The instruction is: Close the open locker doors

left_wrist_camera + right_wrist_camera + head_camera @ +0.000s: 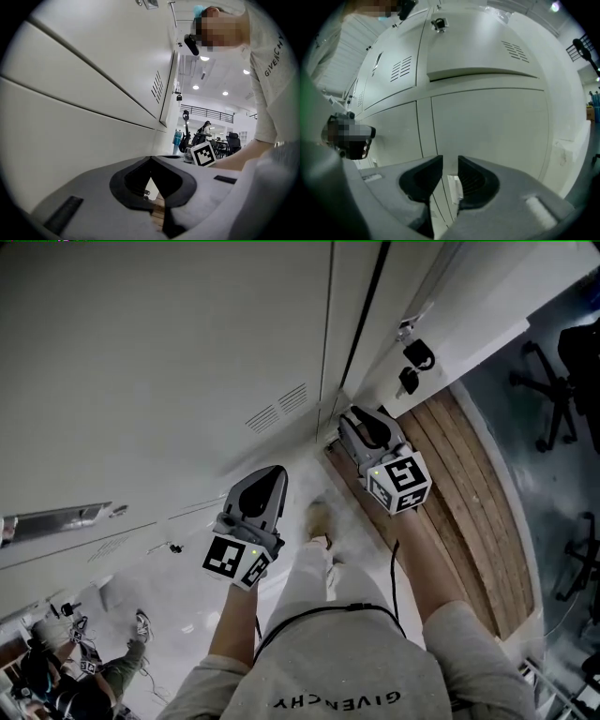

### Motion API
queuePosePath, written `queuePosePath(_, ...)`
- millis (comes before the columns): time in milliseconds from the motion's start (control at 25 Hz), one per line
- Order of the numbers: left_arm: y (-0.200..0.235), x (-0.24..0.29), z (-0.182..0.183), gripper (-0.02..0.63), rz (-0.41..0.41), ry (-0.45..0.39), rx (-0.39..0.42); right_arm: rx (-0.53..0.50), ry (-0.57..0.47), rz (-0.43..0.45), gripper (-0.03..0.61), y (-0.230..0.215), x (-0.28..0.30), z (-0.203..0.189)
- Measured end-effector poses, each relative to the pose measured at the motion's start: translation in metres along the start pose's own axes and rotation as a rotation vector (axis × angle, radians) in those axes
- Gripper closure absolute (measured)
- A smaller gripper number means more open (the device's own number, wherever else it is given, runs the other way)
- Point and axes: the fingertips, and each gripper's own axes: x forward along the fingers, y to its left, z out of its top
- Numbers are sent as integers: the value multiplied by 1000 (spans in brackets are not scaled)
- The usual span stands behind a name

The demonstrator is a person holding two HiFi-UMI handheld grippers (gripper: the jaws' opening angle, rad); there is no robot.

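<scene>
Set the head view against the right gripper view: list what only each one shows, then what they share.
Only the head view: the left gripper, the wooden slats beside the lockers, two dark padlocks and the office chairs.
Only the right gripper view: a pale strip on a locker door, seen through the narrow gap between that gripper's jaws, which stand slightly apart.
Both: the right gripper and the pale locker doors with vent slots.

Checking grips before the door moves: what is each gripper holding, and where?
Nothing is held: left gripper shut, empty; right gripper open around a pale locker tab, not pinching it.
</scene>
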Motion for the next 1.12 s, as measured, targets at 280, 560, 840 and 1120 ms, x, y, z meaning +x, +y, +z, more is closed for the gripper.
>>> queuePosePath(280, -1, -50, 12, 617, 115, -37, 52, -7, -39, 18, 539, 17, -43, 18)
queuePosePath(560, 4, -139, 17, 617, 253, -111, 117, -43, -89, 58, 578, 60, -95, 38)
queuePosePath(840, -23, -236, 19, 617, 358, -161, 127, -30, -118, 88, 578, 118, -167, 48)
queuePosePath(1120, -42, -323, 14, 617, 462, -183, 124, -32, -150, 147, 578, 178, -212, 64)
